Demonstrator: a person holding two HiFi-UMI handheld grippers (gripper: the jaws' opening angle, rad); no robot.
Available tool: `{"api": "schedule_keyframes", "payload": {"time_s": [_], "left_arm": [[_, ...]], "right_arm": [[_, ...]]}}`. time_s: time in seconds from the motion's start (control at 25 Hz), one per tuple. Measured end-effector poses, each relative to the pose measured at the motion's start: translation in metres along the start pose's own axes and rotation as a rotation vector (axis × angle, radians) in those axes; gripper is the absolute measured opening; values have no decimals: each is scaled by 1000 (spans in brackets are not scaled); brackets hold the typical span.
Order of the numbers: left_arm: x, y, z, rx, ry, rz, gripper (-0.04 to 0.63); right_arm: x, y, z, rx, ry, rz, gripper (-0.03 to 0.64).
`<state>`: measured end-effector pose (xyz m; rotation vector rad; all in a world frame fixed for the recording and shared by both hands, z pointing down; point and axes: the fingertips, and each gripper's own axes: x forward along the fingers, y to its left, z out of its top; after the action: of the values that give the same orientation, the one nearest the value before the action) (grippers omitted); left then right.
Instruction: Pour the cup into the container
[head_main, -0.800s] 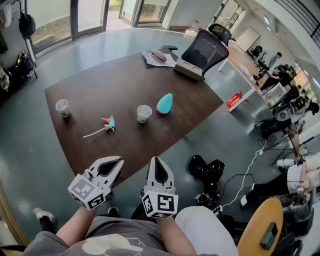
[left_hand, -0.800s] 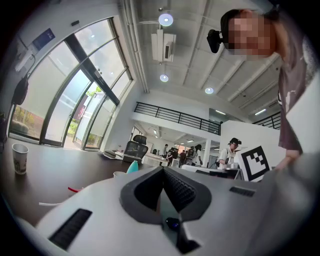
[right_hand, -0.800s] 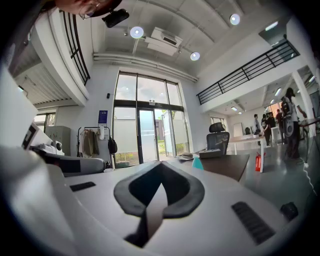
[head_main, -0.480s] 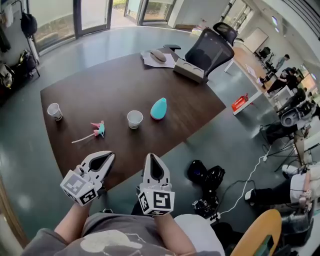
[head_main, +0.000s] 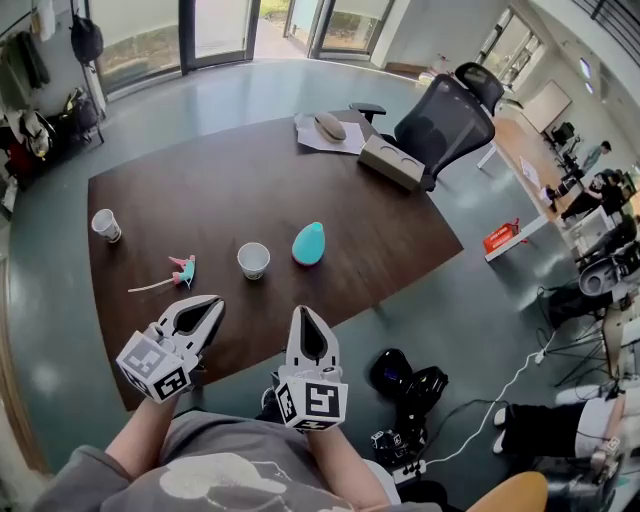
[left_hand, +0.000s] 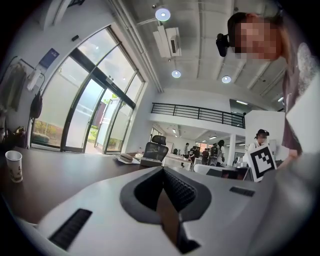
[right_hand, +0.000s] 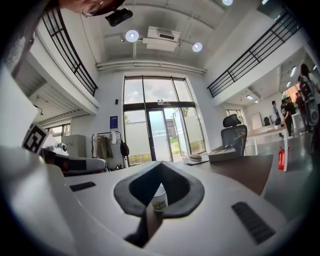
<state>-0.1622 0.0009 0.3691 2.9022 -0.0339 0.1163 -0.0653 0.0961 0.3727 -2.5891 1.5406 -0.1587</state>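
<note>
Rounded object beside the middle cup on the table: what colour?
Teal. The rounded object shows best in the head view.

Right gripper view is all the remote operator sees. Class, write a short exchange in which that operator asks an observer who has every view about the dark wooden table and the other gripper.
Operator: Past my shut jaws I see one white paper cup. Any other?
Observer: Yes, a second white paper cup stands near the left edge of the dark wooden table.
Operator: Where is the container?
Observer: A teal egg-shaped container sits just right of your cup in the head view.
Operator: And the left gripper?
Observer: The left gripper is shut and empty too.
</note>
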Motion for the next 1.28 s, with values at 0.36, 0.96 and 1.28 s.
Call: {"api": "schedule_keyframes", "payload": {"time_s": [0.36,0.96,1.28], "left_arm": [[43,6,-7,-3,-9,88,6],[64,59,-40,-65,33,138,7],[69,90,-40,-44,27,152,6]], "right_arm": [[26,-47,-2,-10,17,90,-12],[86,-39,-25,-62,82,162,-12],[123,-21,-42,-133,124,193,-12]]}}
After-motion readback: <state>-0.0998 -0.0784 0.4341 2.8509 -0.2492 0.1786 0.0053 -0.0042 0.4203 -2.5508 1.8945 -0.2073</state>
